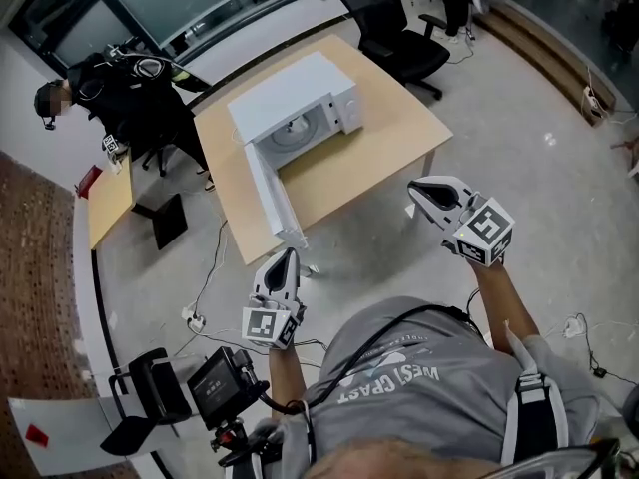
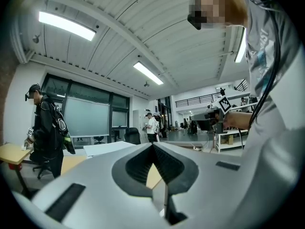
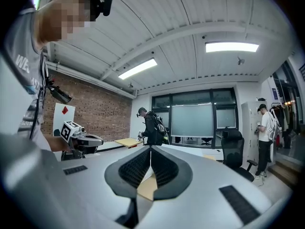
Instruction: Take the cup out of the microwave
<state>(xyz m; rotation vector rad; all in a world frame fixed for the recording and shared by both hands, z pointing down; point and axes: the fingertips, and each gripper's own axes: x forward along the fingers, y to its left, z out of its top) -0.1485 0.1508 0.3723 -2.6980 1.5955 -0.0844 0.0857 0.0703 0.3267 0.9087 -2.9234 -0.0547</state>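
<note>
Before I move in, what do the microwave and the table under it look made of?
Microwave: likely painted sheet metal, smooth white, judging by its flat, crisp-edged casing. Table: tan wood-coloured top, possibly laminate or veneer, matte with little glare.

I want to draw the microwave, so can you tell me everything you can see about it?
The microwave is a white box, metal or plastic by its look, standing upright on a light wooden table. Its door hangs wide open, swung out to the table's near edge. Inside, a round turntable plate shows; whether anything stands on it cannot be made out from here. A control panel sits at the right of the opening. Only the table touches it.
</note>
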